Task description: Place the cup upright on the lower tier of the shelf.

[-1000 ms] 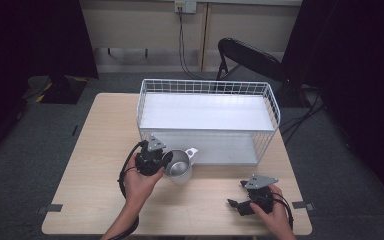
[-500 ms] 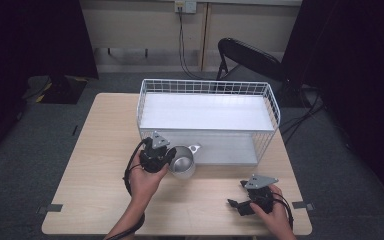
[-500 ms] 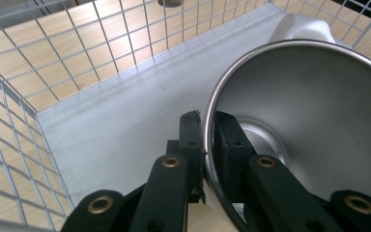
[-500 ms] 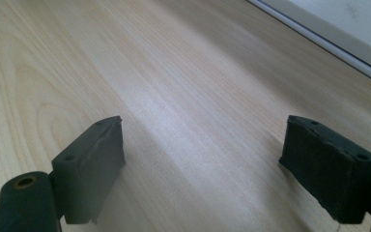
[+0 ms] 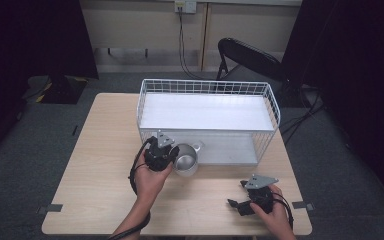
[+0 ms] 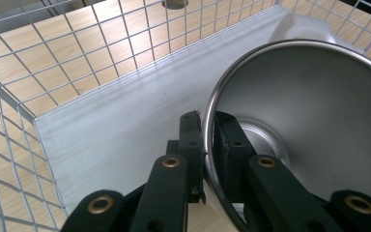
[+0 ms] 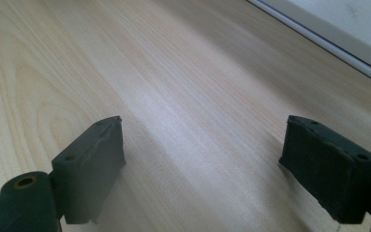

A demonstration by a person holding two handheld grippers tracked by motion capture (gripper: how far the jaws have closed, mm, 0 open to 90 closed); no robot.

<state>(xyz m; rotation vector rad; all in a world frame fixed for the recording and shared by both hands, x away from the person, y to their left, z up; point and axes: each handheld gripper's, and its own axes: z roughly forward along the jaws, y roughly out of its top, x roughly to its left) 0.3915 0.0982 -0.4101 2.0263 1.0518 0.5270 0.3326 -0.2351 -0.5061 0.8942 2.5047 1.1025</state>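
One thin rim is all the left hand-held gripper [image 6: 205, 137] pinches on the steel cup [image 5: 185, 159], just in front of the wire basket [image 5: 206, 86]; it could twist loose. Right hand-held gripper [image 7: 203, 169] rests open over the worktop [image 5: 100, 165].

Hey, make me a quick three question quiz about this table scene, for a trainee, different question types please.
1. True or false: the left claw grips the cup by its rim.
2. The right claw is: A) open over bare table, B) shut on a spoon, C) inside the basket.
3. Fill in: the cup sits at the basket's ___ side, nearest the person.

Key: 1 true; 2 A; 3 front.
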